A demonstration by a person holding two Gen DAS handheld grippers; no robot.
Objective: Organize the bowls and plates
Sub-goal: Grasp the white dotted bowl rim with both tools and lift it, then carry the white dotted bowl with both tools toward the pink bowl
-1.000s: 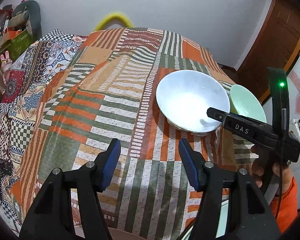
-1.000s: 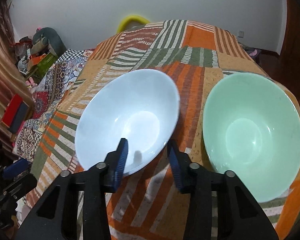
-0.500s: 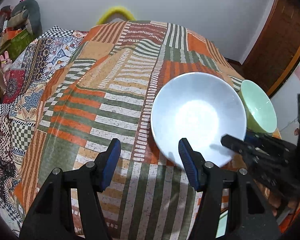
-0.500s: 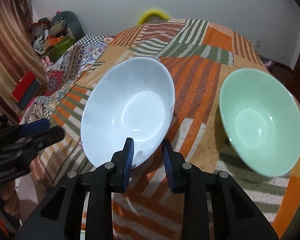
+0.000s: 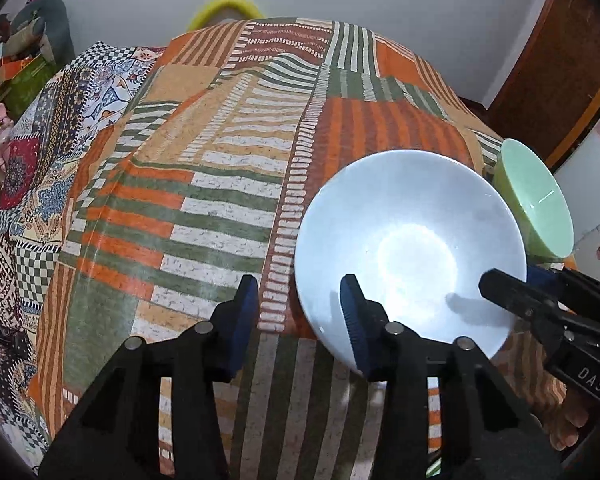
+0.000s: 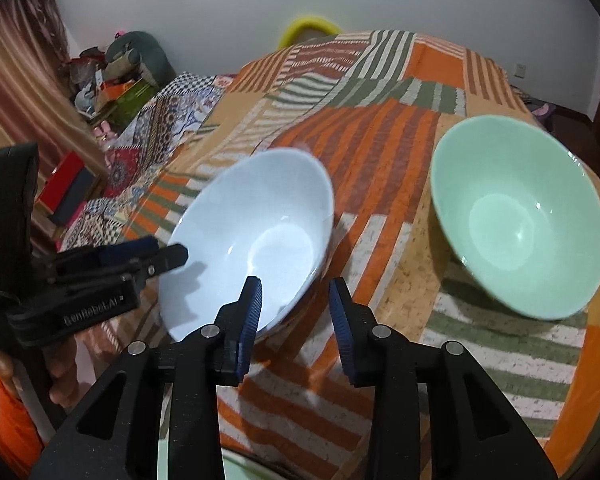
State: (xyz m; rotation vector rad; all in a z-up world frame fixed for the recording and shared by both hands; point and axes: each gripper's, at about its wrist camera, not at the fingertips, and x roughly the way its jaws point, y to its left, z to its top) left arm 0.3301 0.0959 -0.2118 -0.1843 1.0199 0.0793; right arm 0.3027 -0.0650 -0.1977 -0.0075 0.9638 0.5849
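Observation:
A pale blue bowl (image 5: pixel 410 254) (image 6: pixel 252 236) sits tilted on the striped orange cloth. A mint green bowl (image 6: pixel 518 216) (image 5: pixel 534 204) stands to its right. My left gripper (image 5: pixel 298 322) is open; its right pad overlaps the blue bowl's near-left rim. In the right wrist view the left gripper (image 6: pixel 156 258) reaches the bowl's left rim. My right gripper (image 6: pixel 294 320) is open with the blue bowl's near rim between its pads. In the left wrist view the right gripper (image 5: pixel 520 292) is at the bowl's right rim.
The patchwork cloth (image 5: pixel 228 184) covers a wide bed-like surface. Clutter and boxes (image 6: pixel 116 80) lie at the far left by a curtain. A yellow ring (image 6: pixel 308 26) stands at the wall. A wooden door (image 5: pixel 556 64) is at the right.
The blue bowl has been tipped and shifted towards me and the left. My right gripper's jaws have widened from their tighter grip on the rim. My left gripper has closed in on the bowl.

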